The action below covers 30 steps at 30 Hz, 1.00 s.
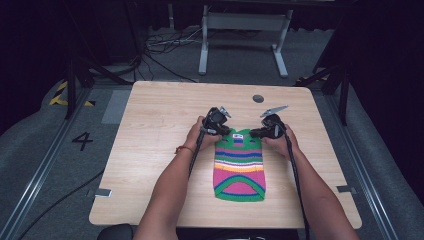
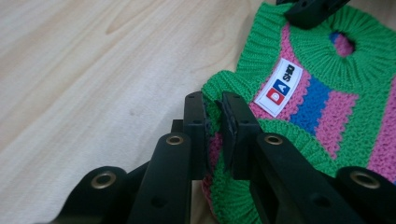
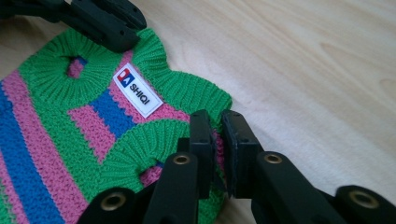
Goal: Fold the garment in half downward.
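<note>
Your left gripper (image 2: 212, 128) and right gripper (image 3: 218, 144) each clamp the striped knit sweater (image 1: 239, 167) beside its label (image 2: 279, 87); uneven pulling could slip a corner free.

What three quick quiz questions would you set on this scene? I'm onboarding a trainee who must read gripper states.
1. True or false: the left gripper is shut on the knitted sweater.
2. What does the right gripper pinch: A) the white label, B) the sweater's green edge, C) nothing?
3. What does the sweater lie on?

Key: 1 true; 2 B; 3 the wooden table.
</note>
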Each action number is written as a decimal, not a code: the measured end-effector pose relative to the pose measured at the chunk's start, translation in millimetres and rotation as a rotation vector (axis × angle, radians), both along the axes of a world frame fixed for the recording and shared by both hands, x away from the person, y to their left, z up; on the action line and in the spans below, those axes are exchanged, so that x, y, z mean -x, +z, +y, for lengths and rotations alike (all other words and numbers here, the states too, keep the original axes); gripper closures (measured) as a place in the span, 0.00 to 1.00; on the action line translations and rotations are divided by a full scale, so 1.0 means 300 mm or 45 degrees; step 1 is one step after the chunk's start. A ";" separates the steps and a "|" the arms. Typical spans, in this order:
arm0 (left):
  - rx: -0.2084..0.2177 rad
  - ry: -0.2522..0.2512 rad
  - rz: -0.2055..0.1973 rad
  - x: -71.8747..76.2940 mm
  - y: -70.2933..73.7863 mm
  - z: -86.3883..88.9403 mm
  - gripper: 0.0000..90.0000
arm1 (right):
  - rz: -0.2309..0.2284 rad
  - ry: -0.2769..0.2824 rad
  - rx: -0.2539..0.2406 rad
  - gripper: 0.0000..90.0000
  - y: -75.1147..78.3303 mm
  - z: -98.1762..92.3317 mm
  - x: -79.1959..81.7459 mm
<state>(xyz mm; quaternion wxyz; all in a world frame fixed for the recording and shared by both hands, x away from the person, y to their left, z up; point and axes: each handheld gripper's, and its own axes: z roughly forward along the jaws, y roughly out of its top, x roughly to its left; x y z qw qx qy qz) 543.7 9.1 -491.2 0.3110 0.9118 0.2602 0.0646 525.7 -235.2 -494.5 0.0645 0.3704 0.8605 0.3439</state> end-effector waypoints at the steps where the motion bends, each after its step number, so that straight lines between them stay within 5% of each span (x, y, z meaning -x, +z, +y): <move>1: -0.015 0.021 -0.012 -0.008 0.004 0.004 0.91 | -0.017 -0.004 0.014 0.94 0.002 0.003 -0.002; 7: 0.008 0.074 -0.065 -0.034 0.035 0.024 0.91 | -0.101 -0.005 0.016 0.94 0.029 0.026 -0.016; 15: 0.058 0.033 -0.135 -0.024 0.090 0.060 0.91 | -0.203 0.009 -0.020 0.94 0.083 0.026 -0.016; 21: 0.098 -0.011 -0.186 0.027 0.137 0.112 0.92 | -0.253 0.056 -0.105 0.94 0.131 0.024 0.022; 30: 0.102 -0.083 -0.280 0.131 0.169 0.145 0.93 | -0.318 0.198 -0.103 0.94 0.191 0.046 0.123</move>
